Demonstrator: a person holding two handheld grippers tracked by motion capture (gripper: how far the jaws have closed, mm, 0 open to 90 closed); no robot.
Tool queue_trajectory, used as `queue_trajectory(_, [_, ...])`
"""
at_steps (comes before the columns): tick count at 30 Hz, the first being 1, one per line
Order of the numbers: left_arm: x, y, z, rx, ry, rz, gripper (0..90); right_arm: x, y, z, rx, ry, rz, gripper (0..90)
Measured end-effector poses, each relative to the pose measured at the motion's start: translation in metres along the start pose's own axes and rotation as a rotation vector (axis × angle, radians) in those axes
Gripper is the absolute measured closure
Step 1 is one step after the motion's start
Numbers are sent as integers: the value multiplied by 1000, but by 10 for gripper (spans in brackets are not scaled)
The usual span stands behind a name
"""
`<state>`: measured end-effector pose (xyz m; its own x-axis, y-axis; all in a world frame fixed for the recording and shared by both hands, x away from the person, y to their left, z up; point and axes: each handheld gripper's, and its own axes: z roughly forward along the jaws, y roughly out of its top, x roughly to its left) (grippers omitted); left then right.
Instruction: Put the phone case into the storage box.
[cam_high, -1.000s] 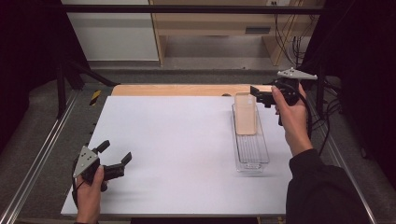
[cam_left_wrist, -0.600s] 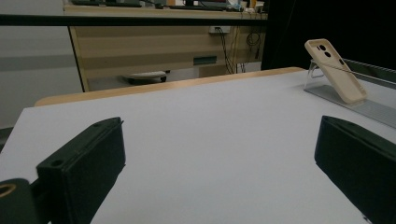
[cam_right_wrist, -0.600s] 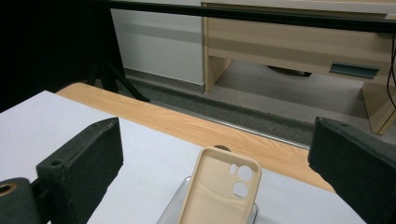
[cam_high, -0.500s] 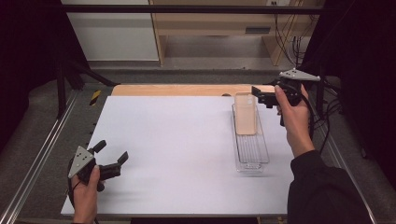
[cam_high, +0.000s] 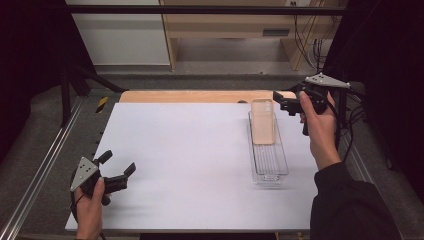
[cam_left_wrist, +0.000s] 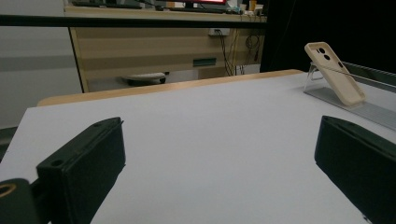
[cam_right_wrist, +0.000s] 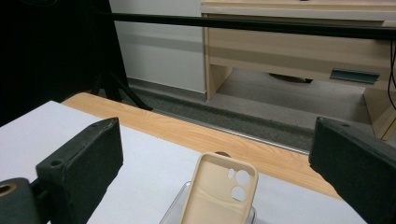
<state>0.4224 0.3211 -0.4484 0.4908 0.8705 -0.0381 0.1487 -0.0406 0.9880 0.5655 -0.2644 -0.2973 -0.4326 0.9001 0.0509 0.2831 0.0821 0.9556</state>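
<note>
Leaning phone case (cam_high: 263, 121) just beside open right claw (cam_high: 278, 101), seemingly untouched.

The table (cam_high: 190, 165) is covered by a plain white sheet, with a strip of light wood grain left showing along its far edge. Near the table's right edge, a beige phone case (cam_high: 263, 121) is propped in a clear, ribbed plastic tray (cam_high: 270, 160). Both tools are black: the left tool (cam_high: 118, 167) at the near left corner and the right tool (cam_high: 278, 101) at the far right corner. Each is topped with a grey triangular plate. A black sleeve (cam_high: 350, 205) is worn on the right arm.
</note>
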Motion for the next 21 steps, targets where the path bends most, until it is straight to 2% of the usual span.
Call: queue_trajectory(21, [-1,0,0,-1,-17,9,15,-10,-5,-14,-36,-8,32,32])
